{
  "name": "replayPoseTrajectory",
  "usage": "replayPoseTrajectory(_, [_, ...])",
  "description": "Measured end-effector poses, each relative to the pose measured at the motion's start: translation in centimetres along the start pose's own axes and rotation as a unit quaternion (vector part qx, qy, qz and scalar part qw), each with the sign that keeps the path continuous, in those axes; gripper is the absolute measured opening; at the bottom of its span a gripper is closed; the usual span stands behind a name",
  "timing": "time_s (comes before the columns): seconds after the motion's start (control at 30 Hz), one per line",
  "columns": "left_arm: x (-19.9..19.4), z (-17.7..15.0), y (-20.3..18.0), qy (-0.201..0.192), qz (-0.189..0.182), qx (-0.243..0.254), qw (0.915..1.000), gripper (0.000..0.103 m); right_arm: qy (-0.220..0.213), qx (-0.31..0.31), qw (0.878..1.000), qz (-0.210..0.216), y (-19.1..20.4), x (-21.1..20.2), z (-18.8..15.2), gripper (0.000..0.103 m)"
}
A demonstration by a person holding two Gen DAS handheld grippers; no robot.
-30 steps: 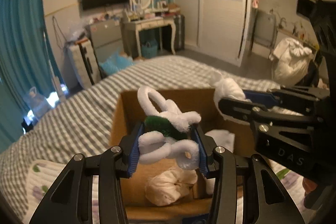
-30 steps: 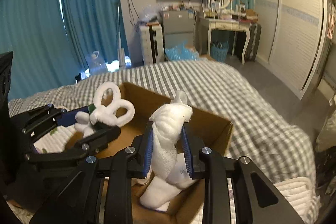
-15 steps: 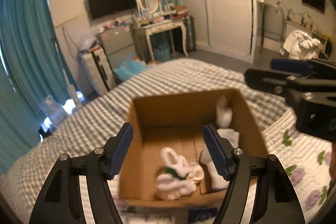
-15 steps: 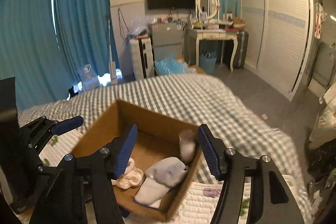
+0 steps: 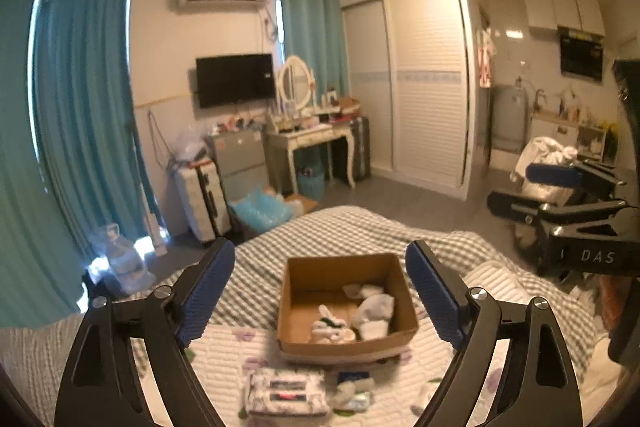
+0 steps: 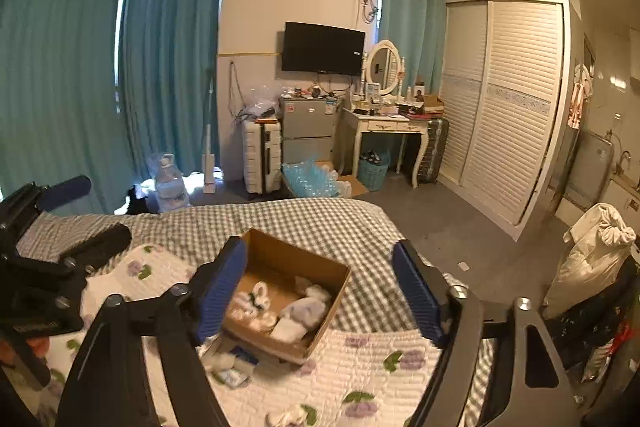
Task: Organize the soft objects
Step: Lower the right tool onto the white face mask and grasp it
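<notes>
Since a second ago you have let both pieces go: the looped white plush with green [image 5: 329, 321] and the white bundle [image 5: 375, 309] now lie inside the cardboard box [image 5: 346, 347], and both grippers sit higher and back from it. Your left gripper [image 5: 320, 291] and right gripper [image 6: 318, 291] have just been opening; their fingers stand wide apart with nothing between them. The box rests on the bed [image 6: 320, 219], ahead and below. Loose small items [image 5: 352, 389] lie on the quilt by the near edge; the left view shows a wipes pack [image 5: 286, 391] that the right view hides, so your left hand looks nearer.
</notes>
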State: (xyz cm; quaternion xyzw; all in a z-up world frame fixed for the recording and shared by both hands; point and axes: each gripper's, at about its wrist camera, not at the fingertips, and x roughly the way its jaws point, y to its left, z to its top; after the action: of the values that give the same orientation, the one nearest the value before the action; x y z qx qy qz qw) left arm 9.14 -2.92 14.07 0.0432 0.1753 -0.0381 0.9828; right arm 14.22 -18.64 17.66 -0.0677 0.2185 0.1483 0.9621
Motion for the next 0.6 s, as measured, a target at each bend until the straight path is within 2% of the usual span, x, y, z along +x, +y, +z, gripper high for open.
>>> replayPoseTrajectory(0.07, [-1.0,-1.0,0.2,0.002,-0.001,-0.006,1.0,0.089,-0.001,0.001,1.0,0.008,0.3,-1.1,-1.2,0.098])
replayPoseTrajectory(0.13, [-1.3,-2.7,0.1,0.012,0.005,-0.005,0.9999,0.089,0.006,-0.001,1.0,0.014,0.7,-1.3,-2.7,0.101])
replayPoseTrajectory(0.23, [-0.9,-5.6,-0.1,0.015,0.018,-0.004,0.9997,0.089,0.039,-0.007,0.999,0.027,1.5,0.1,-5.9,0.101])
replayPoseTrajectory(0.37, [1.4,-10.2,-1.1,0.062,0.007,-0.009,0.998,0.089,0.097,-0.023,0.994,0.041,2.3,3.8,-11.3,0.101])
replayPoseTrajectory(0.6, [6.7,-17.7,-2.7,0.149,-0.017,-0.048,0.9876,0.089,0.225,-0.041,0.971,0.063,2.7,12.7,-21.2,0.101])
